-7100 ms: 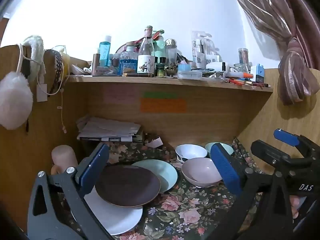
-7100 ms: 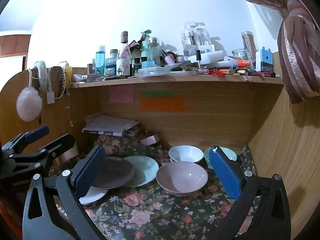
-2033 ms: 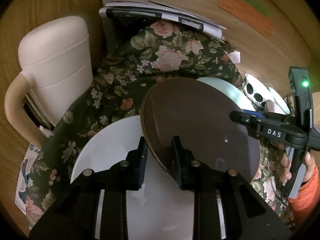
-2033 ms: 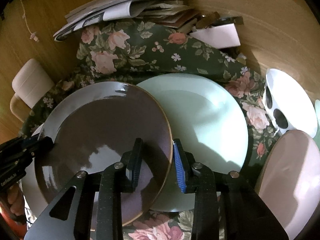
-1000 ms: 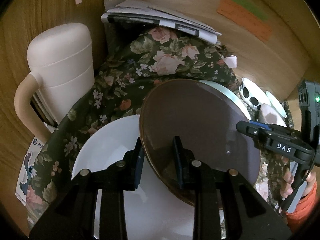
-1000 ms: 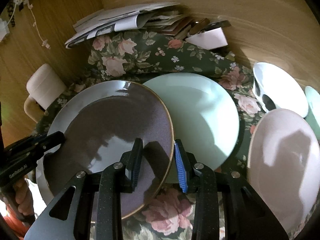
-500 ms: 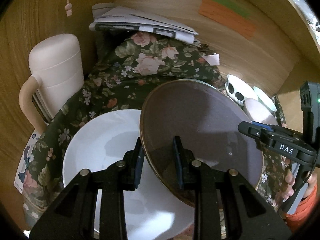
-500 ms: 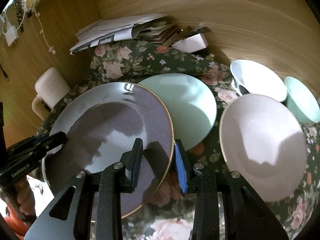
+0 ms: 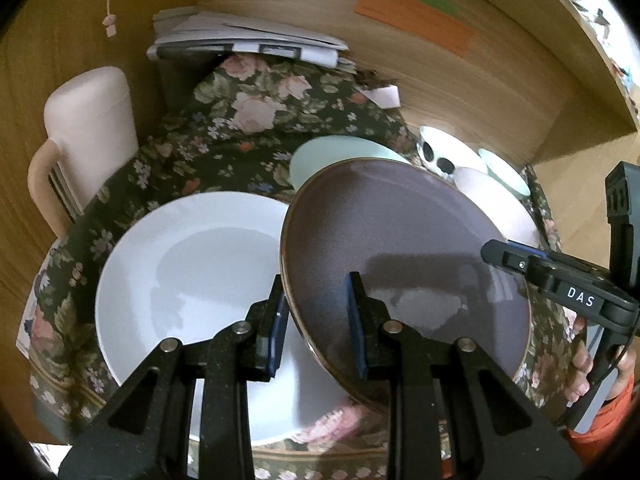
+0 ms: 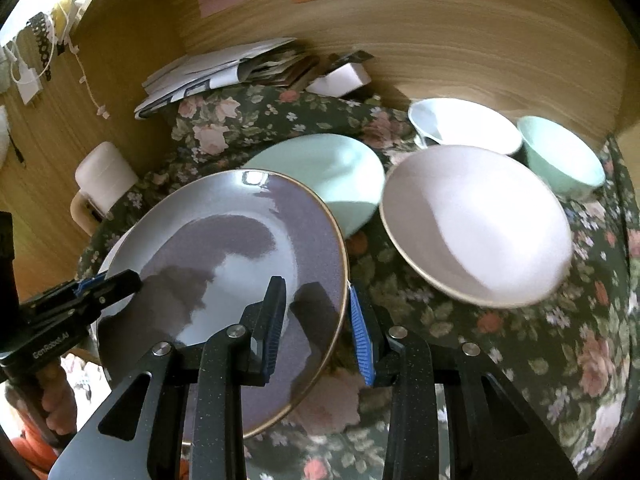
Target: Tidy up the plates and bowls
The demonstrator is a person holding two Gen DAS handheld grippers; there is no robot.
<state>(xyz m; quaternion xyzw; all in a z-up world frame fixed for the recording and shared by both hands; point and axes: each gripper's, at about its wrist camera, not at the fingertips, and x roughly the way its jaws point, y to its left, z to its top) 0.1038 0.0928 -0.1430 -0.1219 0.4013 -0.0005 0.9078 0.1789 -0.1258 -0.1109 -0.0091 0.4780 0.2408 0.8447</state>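
Floral cloth, paper stack, pink jug.

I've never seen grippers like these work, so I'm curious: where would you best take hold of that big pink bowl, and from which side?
By its rim, I'd say. The pink bowl is wide and shallow, too broad to span, so one finger goes inside and one outside the thin edge. Come from the near side: bare floral cloth lies there, while the white bowl and mint bowl crowd the far rim.

mint plate partly hidden, pink bowl perhaps blurred
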